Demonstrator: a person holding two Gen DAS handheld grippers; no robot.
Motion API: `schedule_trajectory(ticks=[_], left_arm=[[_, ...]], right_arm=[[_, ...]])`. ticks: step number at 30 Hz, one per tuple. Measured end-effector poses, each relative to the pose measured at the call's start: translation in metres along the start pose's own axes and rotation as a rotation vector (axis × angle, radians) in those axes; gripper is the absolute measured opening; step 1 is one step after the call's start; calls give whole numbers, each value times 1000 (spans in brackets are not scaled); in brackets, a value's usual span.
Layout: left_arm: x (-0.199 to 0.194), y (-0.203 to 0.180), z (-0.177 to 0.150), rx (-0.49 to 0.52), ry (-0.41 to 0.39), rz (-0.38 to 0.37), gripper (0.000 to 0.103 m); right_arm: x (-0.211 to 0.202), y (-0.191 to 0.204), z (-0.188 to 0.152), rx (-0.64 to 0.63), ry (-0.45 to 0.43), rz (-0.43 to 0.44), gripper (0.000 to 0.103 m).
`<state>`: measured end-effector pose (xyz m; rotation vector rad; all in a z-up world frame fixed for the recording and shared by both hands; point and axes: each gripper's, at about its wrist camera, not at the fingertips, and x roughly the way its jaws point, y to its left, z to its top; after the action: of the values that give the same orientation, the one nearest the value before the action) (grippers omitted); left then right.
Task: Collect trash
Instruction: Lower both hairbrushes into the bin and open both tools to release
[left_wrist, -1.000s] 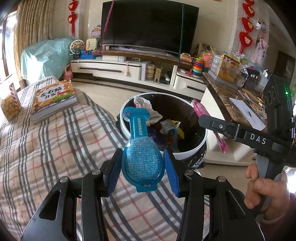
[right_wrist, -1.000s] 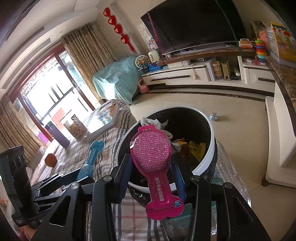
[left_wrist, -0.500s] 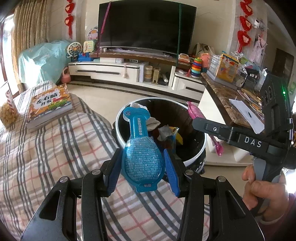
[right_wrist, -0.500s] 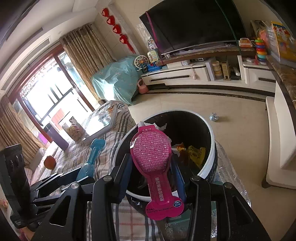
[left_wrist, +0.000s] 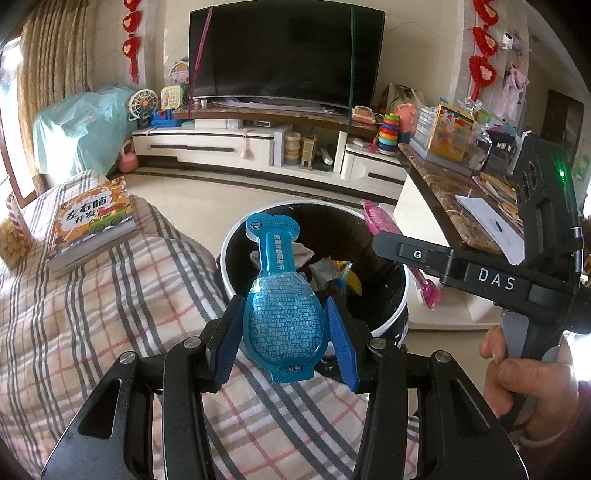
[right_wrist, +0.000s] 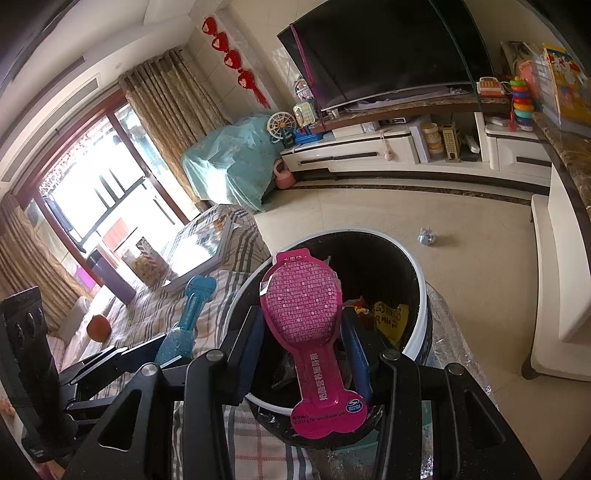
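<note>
Book (left_wrist: 92, 221) on plaid cloth (left_wrist: 110, 314); television (left_wrist: 284, 51).

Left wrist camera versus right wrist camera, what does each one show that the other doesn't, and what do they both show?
Only the left wrist view shows the hand gripping the right gripper's handle and the white paper on the marble counter.

Only the right wrist view shows the bright window, a crumpled scrap on the floor and an orange ball.

Both show the trash bin, the blue packet in the left jaws, the pink packet in the right jaws, and the TV.
</note>
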<state>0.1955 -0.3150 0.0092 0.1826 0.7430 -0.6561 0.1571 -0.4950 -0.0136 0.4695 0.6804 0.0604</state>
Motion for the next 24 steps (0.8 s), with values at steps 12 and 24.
schedule_trajectory(ticks=[12, 24], left_arm=[[11, -1, 6, 5, 8, 2, 44], [18, 1, 11, 2, 9, 4, 44]], right_arm=[[8, -4, 3, 9, 11, -8, 44], [17, -7, 7, 20, 26, -9, 44]])
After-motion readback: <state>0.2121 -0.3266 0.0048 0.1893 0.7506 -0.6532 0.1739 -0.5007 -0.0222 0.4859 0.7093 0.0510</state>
